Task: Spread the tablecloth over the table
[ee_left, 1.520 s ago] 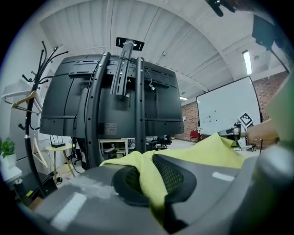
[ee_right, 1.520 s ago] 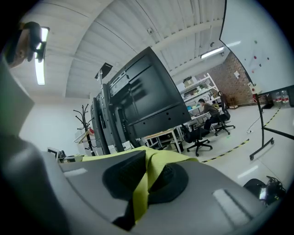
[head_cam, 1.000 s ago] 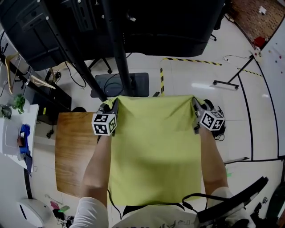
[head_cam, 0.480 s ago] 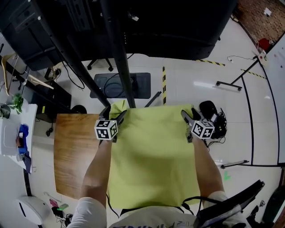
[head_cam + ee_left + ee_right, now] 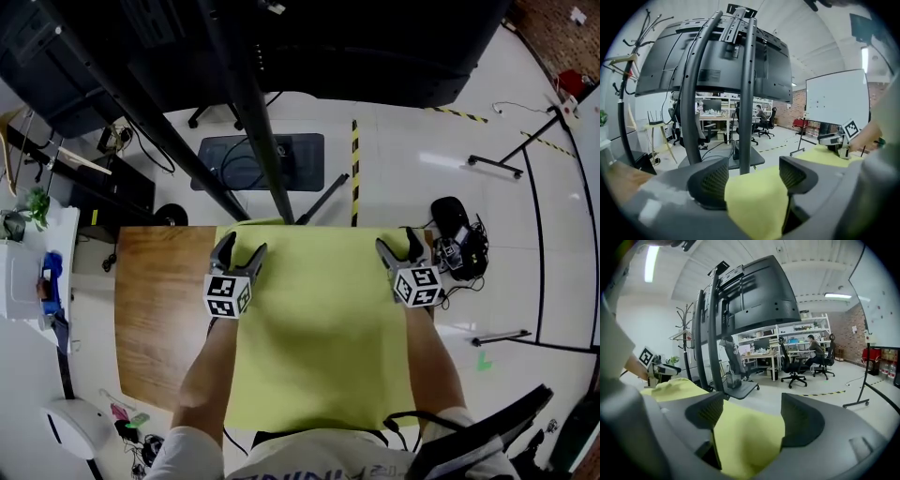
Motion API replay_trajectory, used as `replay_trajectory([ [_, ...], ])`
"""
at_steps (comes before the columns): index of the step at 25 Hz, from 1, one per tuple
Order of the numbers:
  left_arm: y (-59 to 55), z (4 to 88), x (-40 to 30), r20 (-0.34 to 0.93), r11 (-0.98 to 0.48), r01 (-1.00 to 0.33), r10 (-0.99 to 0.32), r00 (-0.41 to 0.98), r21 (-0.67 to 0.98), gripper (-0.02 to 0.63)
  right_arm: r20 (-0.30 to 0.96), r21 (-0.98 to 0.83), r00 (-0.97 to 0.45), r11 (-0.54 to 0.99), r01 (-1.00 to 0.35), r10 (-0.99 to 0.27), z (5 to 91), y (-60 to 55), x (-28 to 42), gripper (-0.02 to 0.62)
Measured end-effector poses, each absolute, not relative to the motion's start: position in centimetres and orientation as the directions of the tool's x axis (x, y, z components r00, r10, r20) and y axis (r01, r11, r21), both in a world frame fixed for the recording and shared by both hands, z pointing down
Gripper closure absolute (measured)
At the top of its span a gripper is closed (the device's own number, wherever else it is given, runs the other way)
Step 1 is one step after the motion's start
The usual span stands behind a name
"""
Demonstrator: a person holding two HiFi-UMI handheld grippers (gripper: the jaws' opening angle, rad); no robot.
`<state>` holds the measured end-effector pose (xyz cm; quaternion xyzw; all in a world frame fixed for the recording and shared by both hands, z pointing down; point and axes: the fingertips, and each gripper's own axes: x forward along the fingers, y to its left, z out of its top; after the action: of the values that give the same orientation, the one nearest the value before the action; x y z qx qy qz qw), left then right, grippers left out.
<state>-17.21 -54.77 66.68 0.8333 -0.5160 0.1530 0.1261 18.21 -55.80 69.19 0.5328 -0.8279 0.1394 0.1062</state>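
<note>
A yellow-green tablecloth (image 5: 319,328) lies over the right part of the wooden table (image 5: 159,319), with its far edge along the table's far side. My left gripper (image 5: 240,248) is at the cloth's far left corner and my right gripper (image 5: 398,246) at its far right corner. In the left gripper view the jaws (image 5: 752,180) stand wide and are closing, and a fold of cloth (image 5: 754,201) lies loose between them. In the right gripper view the jaws (image 5: 752,420) are opening, and the cloth (image 5: 745,441) lies slack between them, unpinched.
A black stand with slanted poles (image 5: 262,141) and a big dark screen rises just beyond the table's far edge. A white side table (image 5: 23,281) with small items stands at the left. A black bag (image 5: 455,234) lies on the floor at the right.
Both grippers came down and toward me and lowered the cloth's far edge onto the table. Both jaws went from shut on the corners to wide apart, letting go of the cloth.
</note>
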Motion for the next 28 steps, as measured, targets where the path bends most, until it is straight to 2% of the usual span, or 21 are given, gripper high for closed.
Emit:
replay_trajectory([
  [7, -53.6, 64.2, -17.3, 0.352, -0.417, -0.907, -0.841, 0.41, 0.06, 0.327, 0.392, -0.133, -0.432, 0.414, -0.9, -0.813, 70.1, -55.3, 18.0, 0.224],
  [10, -53.3, 62.4, -17.2, 0.341, -0.43, -0.903, -0.845, 0.411, 0.023, 0.385, 0.35, -0.125, -0.444, 0.429, -0.895, -0.825, 67.0, -54.2, 17.5, 0.238],
  [12, -52.9, 61.3, -17.5, 0.336, -0.422, -0.906, -0.853, 0.399, 0.003, 0.444, 0.304, -0.099, -0.452, 0.444, -0.891, -0.839, 64.1, -53.3, 16.9, 0.287],
  [16, -51.3, 58.6, -18.0, 0.295, -0.382, -0.924, -0.883, 0.365, -0.002, 0.585, 0.246, -0.05, -0.471, 0.475, -0.879, -0.847, 59.4, -50.5, 16.1, 0.453],
  [17, -50.9, 57.9, -18.0, 0.286, -0.38, -0.925, -0.887, 0.364, -0.001, 0.598, 0.228, -0.051, -0.47, 0.472, -0.88, -0.852, 58.4, -49.8, 16.2, 0.502],
  [18, -50.4, 57.3, -17.9, 0.28, -0.382, -0.924, -0.887, 0.366, -0.002, 0.598, 0.208, -0.053, -0.467, 0.467, -0.883, -0.859, 57.4, -49.2, 16.4, 0.543],
  [20, -49.6, 56.0, -17.6, 0.271, -0.386, -0.922, -0.889, 0.37, -0.007, 0.6, 0.172, -0.053, -0.46, 0.458, -0.888, -0.871, 55.5, -48.1, 16.8, 0.582],
  [28, -43.2, 50.8, -17.4, 0.226, -0.376, -0.926, -0.904, 0.362, -0.019, 0.6, 0.09, -0.029, -0.478, 0.477, -0.878, -0.874, 49.6, -41.9, 16.9, 0.588],
])
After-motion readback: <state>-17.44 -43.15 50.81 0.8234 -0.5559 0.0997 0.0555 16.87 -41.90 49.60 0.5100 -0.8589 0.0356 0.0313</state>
